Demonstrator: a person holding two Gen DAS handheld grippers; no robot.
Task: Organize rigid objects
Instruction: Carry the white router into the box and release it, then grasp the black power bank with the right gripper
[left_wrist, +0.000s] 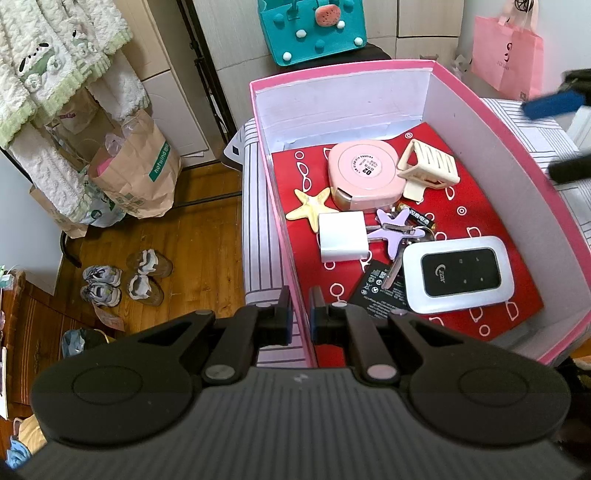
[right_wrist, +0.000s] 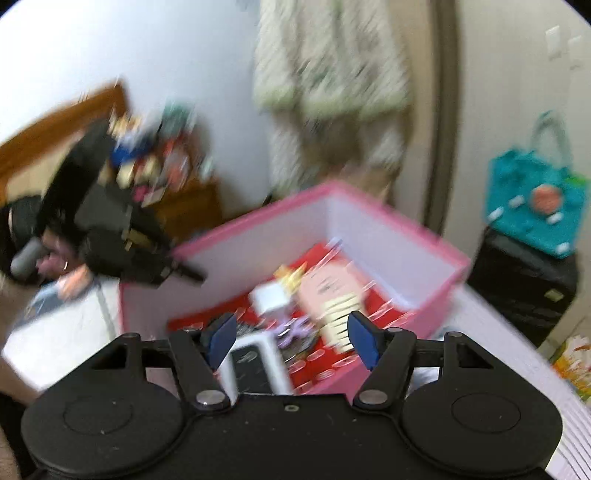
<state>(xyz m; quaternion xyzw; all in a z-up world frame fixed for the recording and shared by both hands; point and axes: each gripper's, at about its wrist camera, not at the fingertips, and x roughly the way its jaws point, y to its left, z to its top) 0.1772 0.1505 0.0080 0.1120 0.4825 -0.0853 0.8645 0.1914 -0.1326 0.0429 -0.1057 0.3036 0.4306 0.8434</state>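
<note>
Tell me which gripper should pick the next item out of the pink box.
Right. The right gripper is open and empty above the pink box, while the left gripper is shut on the box's near wall, steadying it.

A pink cardboard box (left_wrist: 498, 122) with white inner walls and a red patterned floor holds a pink round-faced tape measure (left_wrist: 364, 177), cream slatted clip (left_wrist: 428, 166), white charger cube (left_wrist: 341, 236), 2 starfish clips and a white-and-black pocket router (left_wrist: 458, 275).

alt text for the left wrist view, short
The left gripper, jaws shut on the near wall of a pink box, looks down into it at a pink tape measure, white charger, star clips and a pocket router.
</note>
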